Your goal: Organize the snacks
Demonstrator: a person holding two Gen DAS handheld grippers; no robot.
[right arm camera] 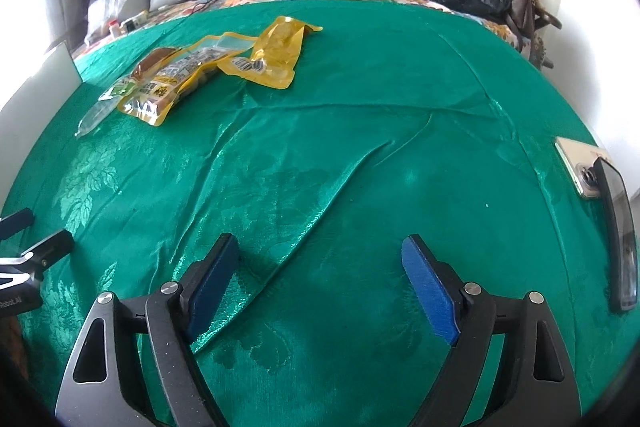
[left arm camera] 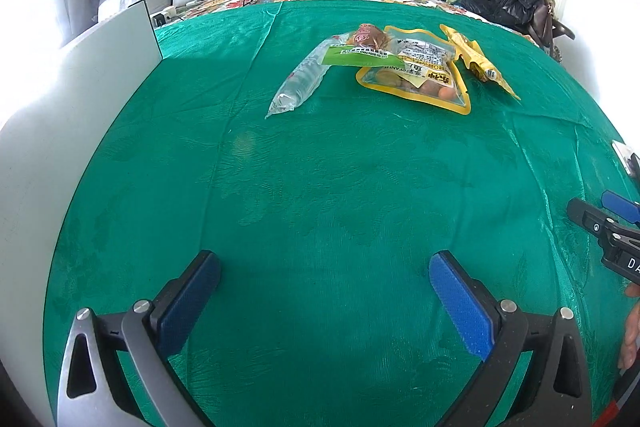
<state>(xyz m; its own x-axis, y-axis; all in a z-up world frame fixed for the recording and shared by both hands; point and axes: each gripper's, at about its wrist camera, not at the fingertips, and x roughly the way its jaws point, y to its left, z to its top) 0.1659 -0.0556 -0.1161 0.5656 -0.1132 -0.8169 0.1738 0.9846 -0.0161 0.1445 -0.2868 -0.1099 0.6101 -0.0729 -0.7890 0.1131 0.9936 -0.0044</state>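
With both hand-held grippers, left (left arm camera: 324, 307) and right (right arm camera: 320, 291), spread wide and empty, I see the snack packets (left arm camera: 412, 67) far ahead, nearer my left.

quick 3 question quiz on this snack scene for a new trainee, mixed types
1. True or false: the left gripper holds a snack bag.
2. Which lies farthest toward the white box? A) clear bag B) plain yellow packet C) yellow-edged pouch
3. Fill in: two ____ lie at the green cloth's right edge.

Key:
1. False; both it and the right gripper are open and empty.
2. A
3. phones
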